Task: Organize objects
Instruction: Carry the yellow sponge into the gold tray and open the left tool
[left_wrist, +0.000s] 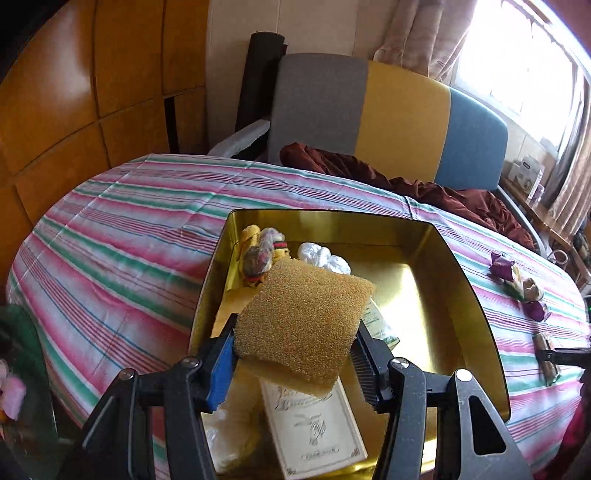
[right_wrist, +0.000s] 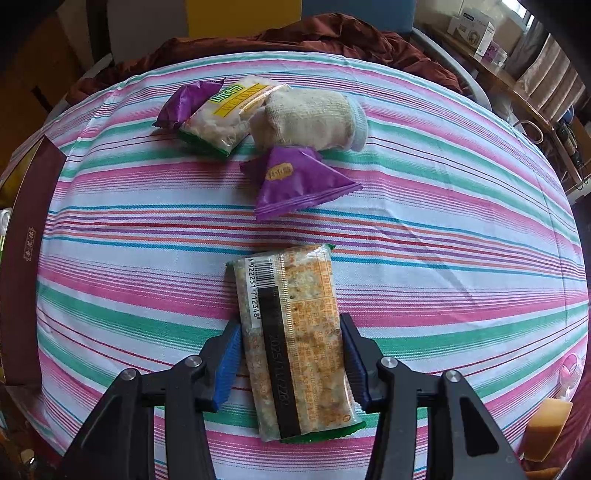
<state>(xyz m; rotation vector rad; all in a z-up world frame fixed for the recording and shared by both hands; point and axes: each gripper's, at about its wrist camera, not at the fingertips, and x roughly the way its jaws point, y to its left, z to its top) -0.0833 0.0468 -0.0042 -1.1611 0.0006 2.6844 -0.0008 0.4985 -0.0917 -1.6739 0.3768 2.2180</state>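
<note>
My left gripper is shut on a yellow sponge and holds it above the gold tin box on the striped tablecloth. In the box lie a rolled striped sock, a white bundle, a green-edged packet and a white card. My right gripper points down at the table, its blue pads against both long sides of a clear snack bar packet that lies flat on the cloth. Beyond it lie a purple triangular packet, a rolled cream sock, a rice-cracker packet and another purple packet.
A grey, yellow and blue chair back with maroon cloth over it stands behind the table. The tin's dark red outer wall shows at the left of the right wrist view. A yellow sponge piece lies at the right edge. Wooden cabinets fill the left.
</note>
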